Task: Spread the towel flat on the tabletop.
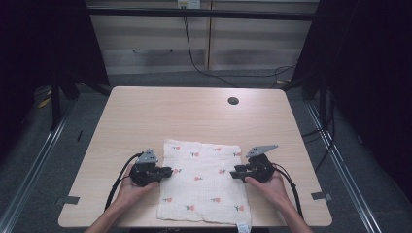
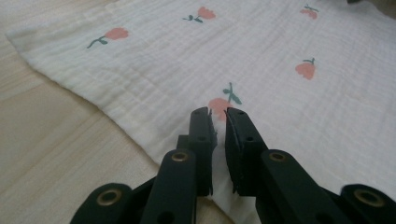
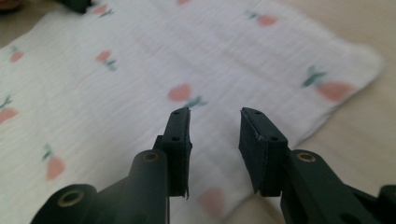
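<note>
A flowered cloth [image 1: 201, 182] lies flat at the desk's [image 1: 145, 111] near edge, label hanging over. The left gripper [image 2: 218, 112] is nearly clenched over the cloth's left edge, though whether cloth is nipped is unclear. The right gripper [image 3: 214, 116] is released above the right edge; the high view shows both hands.

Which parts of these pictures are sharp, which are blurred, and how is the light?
High view: the table is evenly lit, the surroundings are dark, and the floral cloth is fairly sharp. Left gripper view: the cloth weave is crisp in the middle and the near fingers are slightly soft. Right gripper view: the whole cloth is blurred, its flowers are smeared, and the fingers are a little clearer.
</note>
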A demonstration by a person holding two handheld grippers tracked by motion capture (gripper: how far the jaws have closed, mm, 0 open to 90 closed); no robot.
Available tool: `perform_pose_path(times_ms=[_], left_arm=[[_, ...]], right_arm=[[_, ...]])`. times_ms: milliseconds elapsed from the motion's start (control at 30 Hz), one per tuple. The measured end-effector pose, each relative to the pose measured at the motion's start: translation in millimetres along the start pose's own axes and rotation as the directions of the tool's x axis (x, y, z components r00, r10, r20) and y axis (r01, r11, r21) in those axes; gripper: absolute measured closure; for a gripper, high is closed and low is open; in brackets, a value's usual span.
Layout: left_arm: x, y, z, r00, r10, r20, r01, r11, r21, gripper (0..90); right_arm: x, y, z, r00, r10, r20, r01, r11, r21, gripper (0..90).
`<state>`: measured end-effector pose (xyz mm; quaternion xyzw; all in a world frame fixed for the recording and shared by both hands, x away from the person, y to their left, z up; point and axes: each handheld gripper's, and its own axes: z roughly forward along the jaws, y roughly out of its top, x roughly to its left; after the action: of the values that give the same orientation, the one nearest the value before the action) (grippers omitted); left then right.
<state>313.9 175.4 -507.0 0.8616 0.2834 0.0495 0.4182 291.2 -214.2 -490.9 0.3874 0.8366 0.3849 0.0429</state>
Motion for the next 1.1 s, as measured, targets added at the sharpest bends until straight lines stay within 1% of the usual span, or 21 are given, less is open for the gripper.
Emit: perform_pose_path(times_ms=[33,100,133,233,267,300,367,400,500,567,633,700,733,800,833,867,900,933,1000,1067,1100], left_arm=[[-0.2,0.2,0.4,1.0,0.003,-0.003,-0.003,1.0,-0.001,80.8],[-0.5,0.3,1.2,1.0,0.002,-0.005,-0.002,1.0,-0.005,80.6],[0.2,0.3,1.3,1.0,-0.002,0.001,0.002,1.0,-0.007,80.2],[1.5,0.1,1.4,1.0,0.001,0.01,-0.001,1.0,-0.009,80.2],[1.7,0.0,1.4,1.0,0.002,0.01,-0.002,1.0,-0.009,80.3],[2.0,0.1,1.5,0.9999,-0.002,0.011,0.002,0.9999,-0.01,80.2],[2.4,0.0,1.4,0.9999,-0.005,0.015,0.005,0.9999,-0.011,80.2],[2.2,0.0,1.5,0.9999,-0.005,0.014,0.005,0.9999,-0.012,80.2],[2.4,-0.1,1.4,0.9999,-0.005,0.015,0.005,0.9999,-0.012,80.2],[2.6,-0.1,1.3,0.9999,-0.004,0.014,0.005,0.9999,-0.011,80.2],[2.4,-0.1,1.4,0.9999,-0.006,0.014,0.006,0.9999,-0.012,80.2],[2.9,0.0,1.3,0.9998,-0.011,0.018,0.011,0.9999,-0.011,80.2],[3.2,0.0,1.3,0.9998,-0.014,0.018,0.014,0.9999,-0.01,80.2],[3.5,0.0,1.3,0.9997,-0.017,0.02,0.017,0.9998,-0.011,80.2],[3.5,0.0,1.3,0.9997,-0.017,0.02,0.017,0.9998,-0.011,80.1],[3.5,0.1,1.3,0.9997,-0.017,0.019,0.017,0.9998,-0.01,80.2],[3.5,0.0,1.2,0.9996,-0.023,0.018,0.023,0.9997,-0.009,80.2],[3.3,0.2,1.2,0.9994,-0.029,0.019,0.029,0.9995,-0.009,80.0],[3.1,0.6,1.1,0.9995,-0.022,0.022,0.023,0.9997,-0.004,79.9],[3.2,0.6,0.1,0.9994,-0.023,0.024,0.023,0.9997,0.002,79.9],[2.7,0.5,-0.4,0.9994,-0.021,0.028,0.021,0.9998,0.006,79.9]], right_arm=[[-5.0,4.2,-0.9,0.9997,-0.01,0.022,0.011,1.0,-0.019,64.0],[-16.3,12.8,-2.2,0.9978,0.003,0.066,0.0,0.999,-0.037,64.6],[-22.9,16.6,-2.2,0.9969,0.007,0.078,-0.003,0.999,-0.047,65.6],[-38.4,27.9,1.3,0.991,-0.012,0.133,0.021,0.997,-0.068,66.6],[-43.2,31.9,3.9,0.9911,-0.008,0.133,0.017,0.998,-0.068,66.6],[-47.6,35.1,6.8,0.9917,0.009,0.128,0.0,0.998,-0.07,66.6],[-56.3,39.4,13.7,0.9896,0.016,0.143,-0.007,0.998,-0.063,66.2],[-60.6,39.8,16.7,0.9898,0.033,0.139,-0.024,0.998,-0.063,66.0],[-70.5,37.7,24.1,0.9876,0.047,0.15,-0.04,0.998,-0.05,65.0],[-74.1,36.0,27.0,0.9857,0.047,0.162,-0.042,0.999,-0.033,64.0],[-76.2,35.5,28.1,0.9881,0.05,0.146,-0.045,0.998,-0.038,63.4],[-75.4,35.8,28.8,0.9872,0.044,0.154,-0.038,0.999,-0.037,64.0],[-75.1,35.5,30.0,0.9889,0.029,0.146,-0.023,0.999,-0.044,65.2],[-71.0,36.1,31.8,0.9893,0.017,0.145,-0.012,0.999,-0.038,73.2],[-69.2,36.6,33.2,0.9895,0.001,0.145,0.005,0.999,-0.038,76.1],[-67.2,37.1,34.0,0.9883,-0.002,0.153,0.007,0.999,-0.034,81.4],[-66.8,37.1,35.0,0.9901,-0.006,0.141,0.012,0.999,-0.038,84.0],[-66.8,37.0,35.2,0.99,-0.002,0.141,0.008,0.999,-0.041,85.5],[-67.1,36.8,34.4,0.9887,0.014,0.149,-0.007,0.999,-0.046,86.2],[-67.7,36.2,31.6,0.9893,0.033,0.142,-0.023,0.997,-0.069,86.4],[-68.4,36.4,29.7,0.9897,0.031,0.139,-0.019,0.996,-0.082,86.4]])
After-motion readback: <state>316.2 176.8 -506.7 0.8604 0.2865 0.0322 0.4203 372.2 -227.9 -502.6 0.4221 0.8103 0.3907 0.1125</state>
